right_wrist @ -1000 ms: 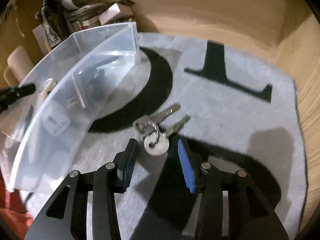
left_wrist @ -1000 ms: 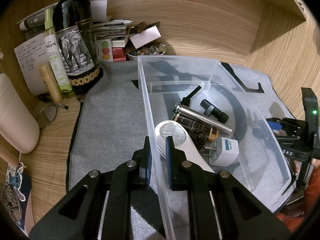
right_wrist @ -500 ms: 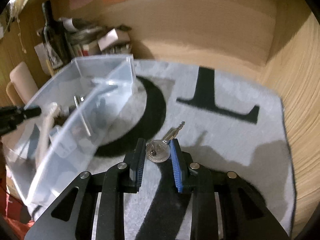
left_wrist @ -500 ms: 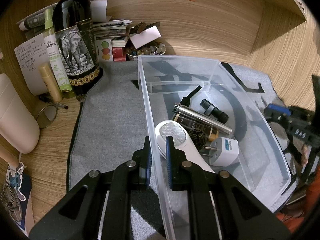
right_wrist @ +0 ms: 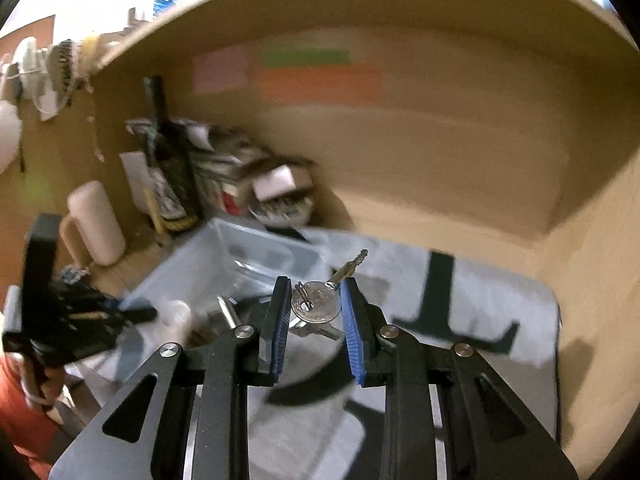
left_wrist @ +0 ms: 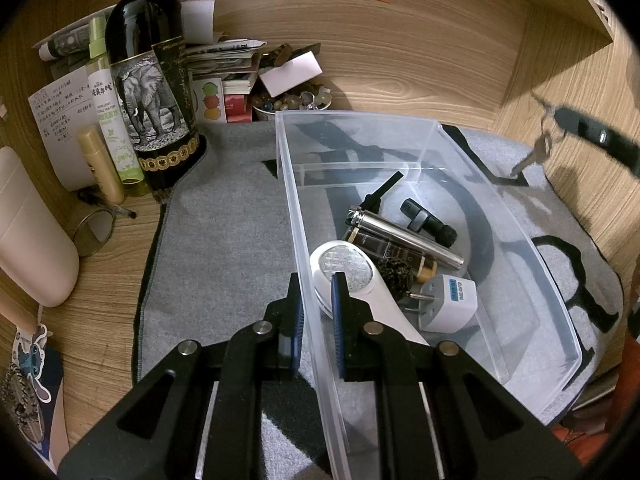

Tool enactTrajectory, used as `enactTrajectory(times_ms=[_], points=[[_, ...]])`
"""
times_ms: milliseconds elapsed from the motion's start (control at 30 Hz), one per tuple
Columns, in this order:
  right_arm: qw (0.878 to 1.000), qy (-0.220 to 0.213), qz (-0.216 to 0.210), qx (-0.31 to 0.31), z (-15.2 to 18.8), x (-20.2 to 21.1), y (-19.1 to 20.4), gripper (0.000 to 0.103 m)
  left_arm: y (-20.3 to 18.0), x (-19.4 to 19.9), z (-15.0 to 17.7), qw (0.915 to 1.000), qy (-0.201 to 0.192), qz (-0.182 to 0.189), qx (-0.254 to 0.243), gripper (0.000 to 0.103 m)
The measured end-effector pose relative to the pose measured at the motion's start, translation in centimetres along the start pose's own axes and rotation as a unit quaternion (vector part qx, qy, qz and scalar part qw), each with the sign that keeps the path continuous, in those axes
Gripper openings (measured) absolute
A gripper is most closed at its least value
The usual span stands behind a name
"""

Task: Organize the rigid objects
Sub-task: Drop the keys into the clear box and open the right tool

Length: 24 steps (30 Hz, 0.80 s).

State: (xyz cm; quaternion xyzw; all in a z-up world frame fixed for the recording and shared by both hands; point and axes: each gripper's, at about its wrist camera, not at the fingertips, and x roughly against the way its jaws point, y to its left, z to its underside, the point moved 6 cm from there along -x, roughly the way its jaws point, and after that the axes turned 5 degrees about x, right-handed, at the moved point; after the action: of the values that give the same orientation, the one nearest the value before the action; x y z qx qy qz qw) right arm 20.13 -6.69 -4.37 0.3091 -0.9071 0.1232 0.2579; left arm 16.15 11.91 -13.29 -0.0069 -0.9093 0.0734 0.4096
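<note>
My left gripper [left_wrist: 316, 292] is shut on the left wall of a clear plastic bin [left_wrist: 440, 128] that stands on a grey mat. In the bin lie a white lint shaver [left_wrist: 352, 276], a metal tube [left_wrist: 404, 236], a white plug adapter [left_wrist: 452, 300] and a small black part [left_wrist: 428, 222]. My right gripper [right_wrist: 314, 300] is shut on a bunch of keys [right_wrist: 314, 306] and holds it in the air above the mat, right of the bin [right_wrist: 248, 252]. The keys [left_wrist: 538, 152] also hang at the far right of the left wrist view.
A dark wine bottle [left_wrist: 152, 92], a green spray bottle [left_wrist: 108, 108], papers and a bowl of beads [left_wrist: 296, 100] crowd the back left corner. A beige container [left_wrist: 28, 232] lies at the left. Wooden walls close in at the back and right.
My right gripper closed on the keys on the mat and has lifted them up into the air. My left gripper has stayed clamped on the bin wall.
</note>
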Motion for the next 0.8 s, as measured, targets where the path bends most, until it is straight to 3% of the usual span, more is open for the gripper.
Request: enactTrajectory(times_ms=[167,333,800], points=[[0.999,-0.024,-0.030,0.018,-2.0,0.1,2.5,0.023,0.0,0.0,0.0,1.0000,0.000,0.000,0.000,0.012],[0.998,-0.019,-0.055,0.038,-2.3,-1.1,5.0,0.023,0.0,0.0,0.0,1.0000,0.000,0.000,0.000,0.012],[0.991,0.089,-0.087,0.051,1.7,-7.7,7.8,0.023,-0.1,0.0,0.0,1.0000,0.000,0.002,0.002,0.012]])
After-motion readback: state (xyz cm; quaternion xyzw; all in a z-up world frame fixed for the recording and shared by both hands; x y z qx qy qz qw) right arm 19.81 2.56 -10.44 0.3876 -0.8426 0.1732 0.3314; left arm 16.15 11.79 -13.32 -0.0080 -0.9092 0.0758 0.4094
